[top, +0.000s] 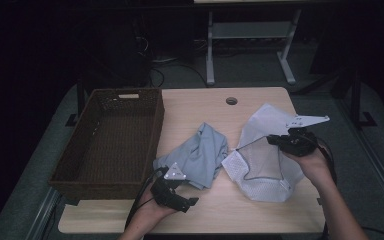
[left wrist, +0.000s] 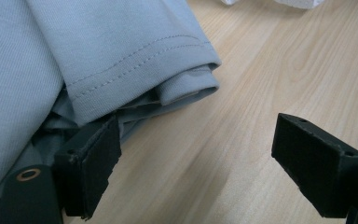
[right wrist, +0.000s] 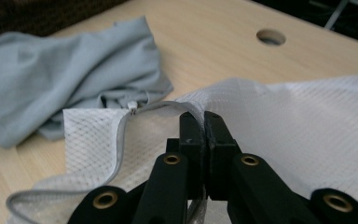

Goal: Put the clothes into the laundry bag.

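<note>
A white mesh laundry bag (top: 265, 165) with a grey zipper edge (right wrist: 121, 135) lies at the right of the wooden table (top: 230, 210). My right gripper (top: 275, 141) is shut on the bag's upper edge (right wrist: 193, 105) and holds that edge lifted off the table. A crumpled light blue garment (top: 200, 155) lies in the middle of the table, left of the bag. My left gripper (top: 187, 202) rests open at the garment's near edge. Its left finger (left wrist: 91, 163) touches the folded hem (left wrist: 186, 84), and bare wood lies between the jaws.
A dark wicker basket (top: 75, 150) stands at the table's left side. A round cable hole (top: 231, 101) sits near the far edge. Desk legs (top: 210, 55) and cables are on the floor beyond the table.
</note>
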`<control>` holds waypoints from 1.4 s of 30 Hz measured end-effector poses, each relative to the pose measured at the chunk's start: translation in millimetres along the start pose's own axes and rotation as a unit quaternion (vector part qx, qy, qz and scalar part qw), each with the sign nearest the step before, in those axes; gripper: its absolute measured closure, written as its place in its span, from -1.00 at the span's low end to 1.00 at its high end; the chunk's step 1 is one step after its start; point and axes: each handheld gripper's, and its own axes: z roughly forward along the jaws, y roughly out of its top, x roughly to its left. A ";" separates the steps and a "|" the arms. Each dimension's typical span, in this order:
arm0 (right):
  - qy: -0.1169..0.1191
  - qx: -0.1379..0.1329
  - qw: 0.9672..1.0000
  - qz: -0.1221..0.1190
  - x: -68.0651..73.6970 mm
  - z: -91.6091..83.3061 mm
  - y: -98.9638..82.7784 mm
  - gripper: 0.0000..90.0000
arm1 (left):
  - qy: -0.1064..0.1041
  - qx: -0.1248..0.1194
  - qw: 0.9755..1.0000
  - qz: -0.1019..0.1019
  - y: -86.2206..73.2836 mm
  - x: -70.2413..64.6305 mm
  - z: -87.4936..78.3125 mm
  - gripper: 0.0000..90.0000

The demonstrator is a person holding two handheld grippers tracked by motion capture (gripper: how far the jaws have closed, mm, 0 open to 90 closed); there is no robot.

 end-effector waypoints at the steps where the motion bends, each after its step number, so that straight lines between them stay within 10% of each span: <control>1: -0.002 0.000 1.000 -0.002 -0.4 -0.8 1.7 0.94 | 0.000 0.000 1.000 0.000 0.0 -0.1 0.0 -0.67; 22: -0.012 -0.006 1.000 -0.013 -10.9 1.6 19.9 0.94 | 0.008 -0.011 1.000 -0.014 14.8 -2.0 -12.0 -0.67; 42: -0.006 -0.009 1.000 -0.010 -13.4 -2.5 16.7 0.94 | 0.061 -0.023 0.998 -0.010 89.3 17.3 2.2 -0.68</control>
